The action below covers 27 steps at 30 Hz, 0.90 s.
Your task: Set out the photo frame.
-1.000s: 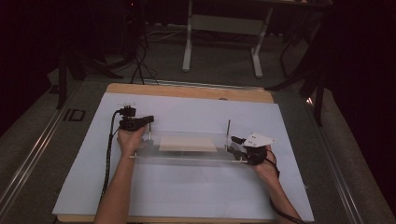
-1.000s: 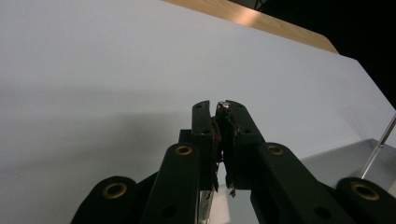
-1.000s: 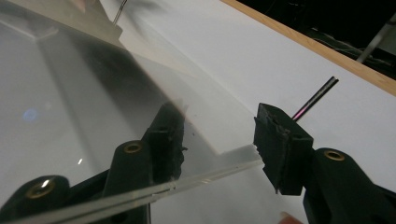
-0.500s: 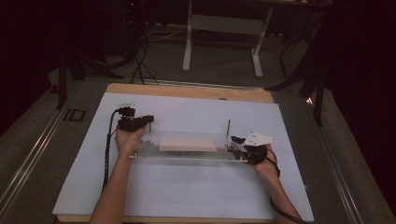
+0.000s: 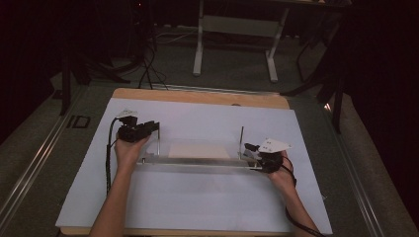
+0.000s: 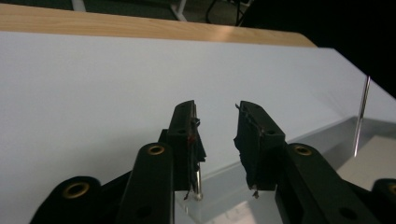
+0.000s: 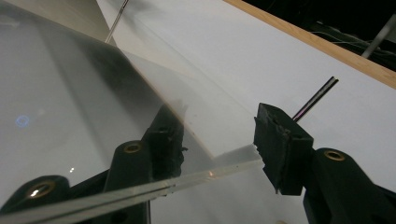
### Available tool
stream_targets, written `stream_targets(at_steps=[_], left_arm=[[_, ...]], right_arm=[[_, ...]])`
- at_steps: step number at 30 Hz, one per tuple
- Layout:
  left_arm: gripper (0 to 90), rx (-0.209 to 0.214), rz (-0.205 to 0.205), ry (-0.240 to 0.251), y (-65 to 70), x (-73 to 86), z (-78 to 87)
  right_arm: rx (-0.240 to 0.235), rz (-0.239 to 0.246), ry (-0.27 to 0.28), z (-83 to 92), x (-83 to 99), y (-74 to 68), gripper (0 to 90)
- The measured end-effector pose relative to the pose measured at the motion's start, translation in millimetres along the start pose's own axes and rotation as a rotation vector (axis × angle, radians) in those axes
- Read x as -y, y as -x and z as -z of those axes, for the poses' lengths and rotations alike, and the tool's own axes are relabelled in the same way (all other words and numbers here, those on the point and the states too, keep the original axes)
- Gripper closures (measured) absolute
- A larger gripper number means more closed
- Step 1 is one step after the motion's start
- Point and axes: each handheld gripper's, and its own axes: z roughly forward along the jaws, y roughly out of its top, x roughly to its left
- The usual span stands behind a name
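White sheet (image 5: 197,197) covers the table. On it I see the clear acrylic plate (image 5: 197,163). At its right end, right gripper (image 5: 257,157) pinches the plate's edge. At its left end, left gripper (image 5: 154,126), jaws just been opening, nothing between them.

My left tool (image 5: 157,127) has just opened its jaws, let go of the clear panel's (image 5: 197,162) left end and lifted slightly away.

Both forearms are bare, with no sleeves. The left tongs (image 5: 157,129) are black, with a black cable trailing along the arm. The right tongs (image 5: 248,150) carry a grey 3-cornered plate. Brass-ringed screw holes mark the black jaw links, and the pads look frayed.
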Motion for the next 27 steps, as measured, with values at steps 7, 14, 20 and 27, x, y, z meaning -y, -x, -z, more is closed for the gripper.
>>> stream_targets(at_steps=[7, 14, 20, 27], left_arm=[[62.7, 0.005, -0.039, 0.013, 2.2, 4.2, 11.6], [61.5, -0.005, -0.053, 0.026, 1.1, 13.0, 24.6], [60.7, -0.018, -0.088, 0.027, 2.3, 18.1, 33.7], [57.9, -0.014, -0.128, 0.053, 5.5, 23.4, 42.4]], right_arm=[[-0.002, -0.011, 0.002, -0.2, -1.5, 1.3, 50.5], [-0.007, -0.025, 0.000, -0.3, -3.3, 3.0, 50.5], [-0.011, -0.035, -0.006, -0.3, -5.3, 4.6, 50.5], [-0.012, -0.054, -0.001, -0.8, -8.5, 7.6, 50.5]])
